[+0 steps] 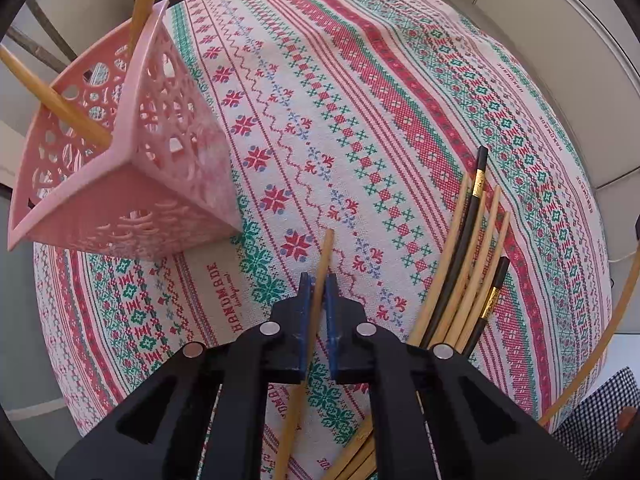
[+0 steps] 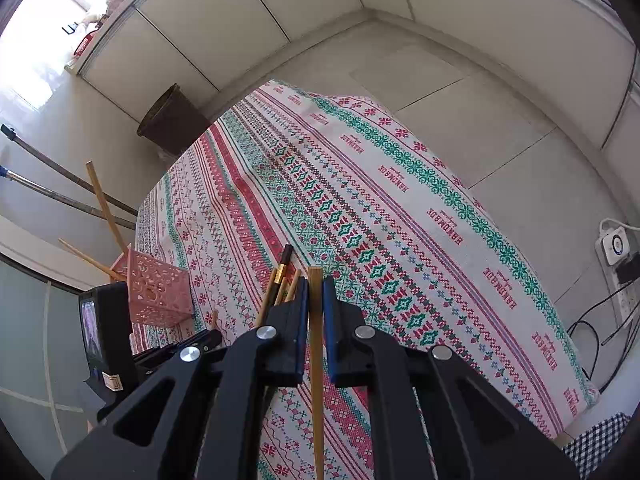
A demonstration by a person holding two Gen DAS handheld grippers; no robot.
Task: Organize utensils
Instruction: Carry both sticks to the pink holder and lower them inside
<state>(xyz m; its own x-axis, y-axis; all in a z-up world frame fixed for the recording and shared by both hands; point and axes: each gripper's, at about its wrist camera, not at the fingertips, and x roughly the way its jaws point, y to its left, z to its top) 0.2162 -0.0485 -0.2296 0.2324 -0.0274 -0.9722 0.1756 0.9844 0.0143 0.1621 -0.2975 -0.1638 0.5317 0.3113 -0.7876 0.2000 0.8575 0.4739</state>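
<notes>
The left gripper point(image 1: 317, 280) is closed on one bamboo chopstick point(image 1: 325, 252), and the right gripper point(image 2: 316, 284) is closed on another bamboo chopstick point(image 2: 316, 320). Right of the left gripper, loose chopsticks point(image 1: 468, 264) lie on the tablecloth point(image 1: 360, 80). Farther left stands the pink basket point(image 1: 132, 176) with two chopsticks point(image 1: 60, 104) inside.

left wrist: steep, close over tablecloth point(image 1: 360, 120) | right wrist: higher, oblique | shared: pink basket point(image 1: 132, 168)

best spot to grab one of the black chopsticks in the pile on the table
Take a black chopstick at its far end, by the gold band, coming from above. There it pokes out past the bamboo chopsticks; lower down the shaft is wedged among them. Both claws are busy: left claw and right claw each pinch a bamboo stick.
</notes>
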